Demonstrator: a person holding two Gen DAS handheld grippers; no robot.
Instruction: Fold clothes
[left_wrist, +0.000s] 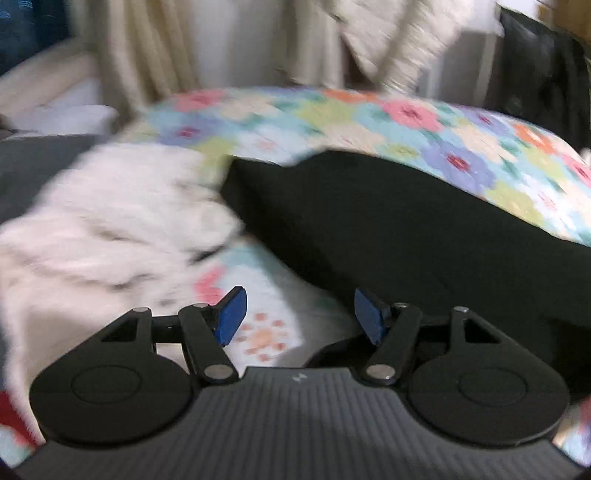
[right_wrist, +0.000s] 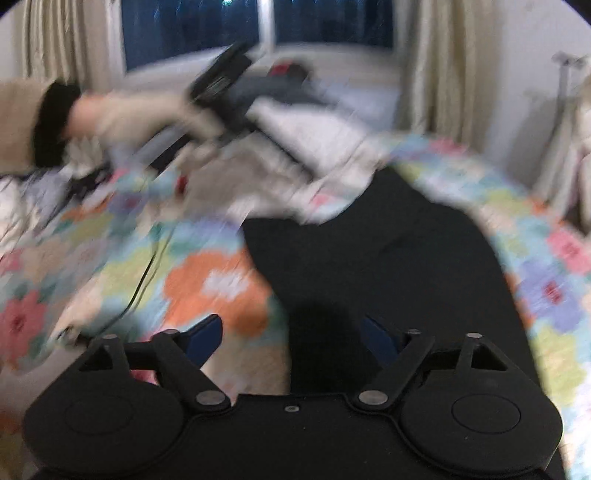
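Wide-open right hand-held gripper (right_wrist: 291, 338) just over black garment (right_wrist: 388, 258) on floral bedspread (right_wrist: 207, 284); left hand-held gripper (left_wrist: 299, 314) likewise wide.

Bedroom: floral bedspread (left_wrist: 369, 122), curtained window (right_wrist: 192, 29)

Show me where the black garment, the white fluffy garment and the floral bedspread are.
black garment (left_wrist: 388, 229), left wrist view, middle of its flat dark surface
white fluffy garment (left_wrist: 110, 229), left wrist view, centre of the blurred pile
floral bedspread (left_wrist: 406, 118), left wrist view, bare patterned area behind the black garment

Dark window (right_wrist: 229, 33), cream curtains (right_wrist: 432, 74), floral bedspread (right_wrist: 218, 280).
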